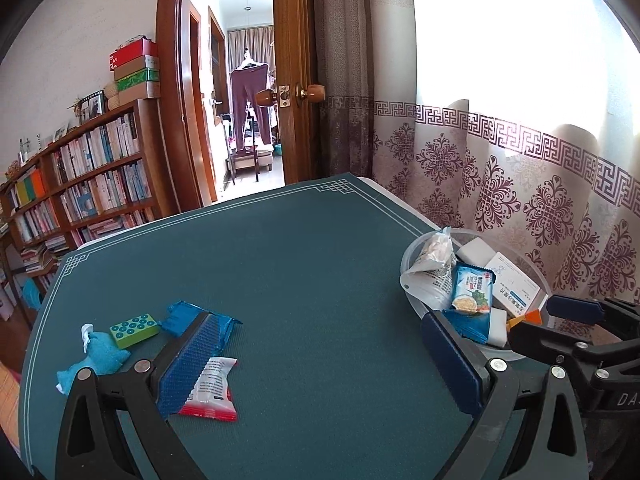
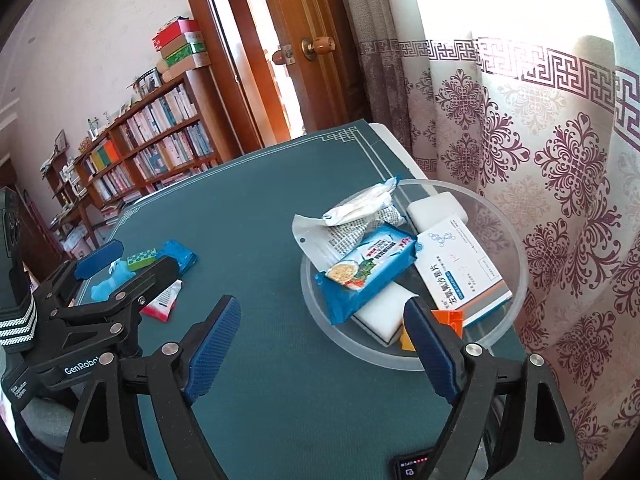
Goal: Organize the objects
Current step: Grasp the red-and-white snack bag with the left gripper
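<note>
Both grippers stand open and hold nothing. Our left gripper (image 1: pixel 320 360) has the red packet (image 1: pixel 210 386) just behind its left finger; our right gripper (image 2: pixel 320 356) stands beside the bowl (image 2: pixel 516 240). Risk: closing the left gripper now would push the packet aside, because the finger overlaps it.

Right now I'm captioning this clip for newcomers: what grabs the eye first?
The clear round bowl at the table's right edge by the patterned curtain, heaped with a blue snack packet, a white medicine box and white sponges. Then the loose cluster at the left: a green block, a red-and-white sachet and a blue wrapper.
</note>
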A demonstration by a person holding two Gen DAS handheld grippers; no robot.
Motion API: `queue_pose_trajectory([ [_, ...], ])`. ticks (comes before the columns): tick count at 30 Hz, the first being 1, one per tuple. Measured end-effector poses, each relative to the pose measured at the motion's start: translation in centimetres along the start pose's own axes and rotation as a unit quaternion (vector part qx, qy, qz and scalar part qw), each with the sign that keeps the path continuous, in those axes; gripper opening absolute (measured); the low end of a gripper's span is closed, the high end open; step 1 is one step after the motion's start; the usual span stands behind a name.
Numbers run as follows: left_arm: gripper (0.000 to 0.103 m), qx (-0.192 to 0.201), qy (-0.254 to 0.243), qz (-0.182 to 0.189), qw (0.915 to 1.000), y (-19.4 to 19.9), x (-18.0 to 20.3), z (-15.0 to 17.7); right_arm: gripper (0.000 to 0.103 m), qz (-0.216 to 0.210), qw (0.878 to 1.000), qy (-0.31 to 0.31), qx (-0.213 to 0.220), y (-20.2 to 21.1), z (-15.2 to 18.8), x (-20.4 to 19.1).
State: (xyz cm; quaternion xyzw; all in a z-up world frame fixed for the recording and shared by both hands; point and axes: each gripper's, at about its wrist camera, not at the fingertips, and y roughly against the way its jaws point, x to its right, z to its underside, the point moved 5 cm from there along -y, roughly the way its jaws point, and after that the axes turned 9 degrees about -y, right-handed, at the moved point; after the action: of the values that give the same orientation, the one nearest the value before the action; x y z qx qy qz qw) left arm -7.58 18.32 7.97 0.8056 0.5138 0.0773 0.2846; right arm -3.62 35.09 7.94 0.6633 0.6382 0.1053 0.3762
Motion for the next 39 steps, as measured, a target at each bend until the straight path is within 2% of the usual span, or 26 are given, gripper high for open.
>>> queue_pose_trajectory([
  [8,0.102,-0.008,0.040,-0.023,0.9989,0.6,-4.8,2.2,0.089,-0.021,0.999,0.012,-0.027,-2.0,1.8,-3.6],
  [17,0.102,-0.038,0.074,-0.057,0.9949,-0.1,-10.0,5.6,0.089,-0.033,0.997,0.043,-0.059,-4.3,4.4,-7.2],
  [30,0.102,-0.107,0.087,-0.036,0.9898,-4.9,-10.7,8.8,0.088,-0.040,0.994,0.049,-0.092,-6.6,6.3,-8.1],
  [32,0.100,-0.115,0.087,-0.036,0.9889,-5.6,-10.6,8.9,0.088,-0.040,0.994,0.050,-0.094,-6.8,6.3,-8.2],
  [39,0.069,-0.135,0.088,-0.014,0.9869,-7.2,-10.0,9.6,0.085,-0.043,0.993,0.045,-0.098,-7.7,5.9,-8.5],
])
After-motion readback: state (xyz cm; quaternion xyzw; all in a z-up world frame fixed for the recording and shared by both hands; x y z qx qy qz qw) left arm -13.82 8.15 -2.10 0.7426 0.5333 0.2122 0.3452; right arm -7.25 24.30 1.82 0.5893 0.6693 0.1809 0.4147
